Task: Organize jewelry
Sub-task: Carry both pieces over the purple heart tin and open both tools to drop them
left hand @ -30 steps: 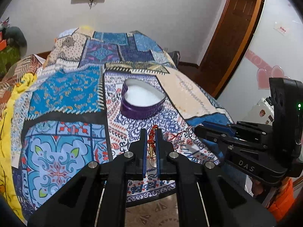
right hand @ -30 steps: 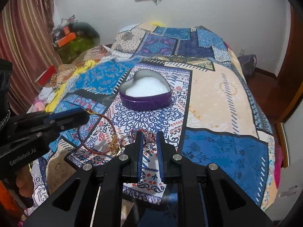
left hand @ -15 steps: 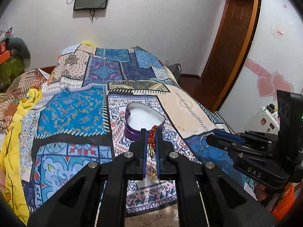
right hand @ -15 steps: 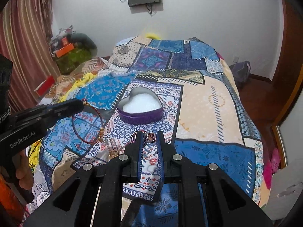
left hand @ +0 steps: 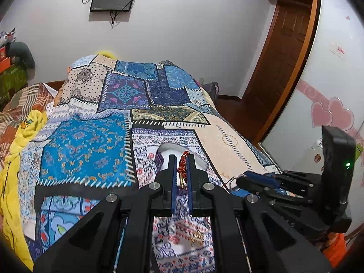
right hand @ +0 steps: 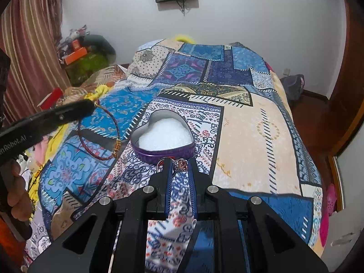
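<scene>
A purple heart-shaped tin (right hand: 162, 136) with white padding lies open on the patchwork bedspread (right hand: 250, 122); in the left wrist view it (left hand: 160, 157) is half hidden behind my fingers. My left gripper (left hand: 182, 161) is shut on a red beaded bracelet (left hand: 182, 166), which hangs as a loop (right hand: 100, 134) in the air left of the tin. My right gripper (right hand: 179, 166) is shut on a ring with a pink stone (right hand: 180, 166), held just in front of the tin's near wall. The right gripper also shows at the right of the left wrist view (left hand: 252, 180).
A small gold piece (left hand: 196, 238) lies on the bedspread below my left gripper. Yellow cloth (left hand: 13, 182) bunches along the bed's left side. A wooden door (left hand: 275, 75) and white wardrobe (left hand: 329, 91) stand to the right. Clutter (right hand: 84, 56) sits at the far left.
Both grippers have risen and drawn back from the bed while holding their pieces. The bracelet has lifted off the bedspread and now hangs free. The tin has not moved.
</scene>
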Motion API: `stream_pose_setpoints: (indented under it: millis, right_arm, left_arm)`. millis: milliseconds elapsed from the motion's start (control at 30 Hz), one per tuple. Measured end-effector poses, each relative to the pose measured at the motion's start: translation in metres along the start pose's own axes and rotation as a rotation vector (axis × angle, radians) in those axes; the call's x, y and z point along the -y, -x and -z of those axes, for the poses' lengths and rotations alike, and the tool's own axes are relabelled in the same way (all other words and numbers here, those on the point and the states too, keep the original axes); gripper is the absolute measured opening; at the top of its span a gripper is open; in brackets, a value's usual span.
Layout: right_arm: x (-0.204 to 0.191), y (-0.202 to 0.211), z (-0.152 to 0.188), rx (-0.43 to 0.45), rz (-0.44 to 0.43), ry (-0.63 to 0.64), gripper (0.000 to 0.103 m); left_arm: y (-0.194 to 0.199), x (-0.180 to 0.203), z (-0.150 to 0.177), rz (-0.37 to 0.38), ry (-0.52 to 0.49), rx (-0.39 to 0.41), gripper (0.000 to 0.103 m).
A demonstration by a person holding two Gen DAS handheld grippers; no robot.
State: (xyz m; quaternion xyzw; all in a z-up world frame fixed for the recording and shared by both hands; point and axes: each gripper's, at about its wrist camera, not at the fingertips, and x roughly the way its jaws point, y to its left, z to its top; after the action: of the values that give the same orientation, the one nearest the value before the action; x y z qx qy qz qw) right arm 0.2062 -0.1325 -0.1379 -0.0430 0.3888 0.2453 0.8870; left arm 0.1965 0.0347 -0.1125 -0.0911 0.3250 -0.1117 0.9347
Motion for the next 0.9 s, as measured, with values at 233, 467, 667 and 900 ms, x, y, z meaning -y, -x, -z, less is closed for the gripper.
stream_pose_setpoints:
  millis: [233,467,667,900]
  right_arm:
    - [0.005,-0.023,-0.01,-0.026,-0.007,-0.002,0.012]
    - [0.004,-0.03,-0.018,-0.029,-0.014,0.016,0.012]
    - [0.003,-0.04,-0.021,-0.047,-0.013,0.027,0.012]
    - [0.003,-0.045,-0.024,-0.061,-0.018,0.027,0.012]
  left_arm:
    - [-0.016,-0.003,-0.016,0.012,-0.006,0.015,0.006]
    - [-0.03,-0.002,-0.026,0.025,-0.019,0.017,0.006]
    - [-0.048,-0.007,-0.021,0.022,-0.014,-0.024,0.006]
    - [-0.066,-0.019,-0.008,0.019,0.015,-0.086,0.006]
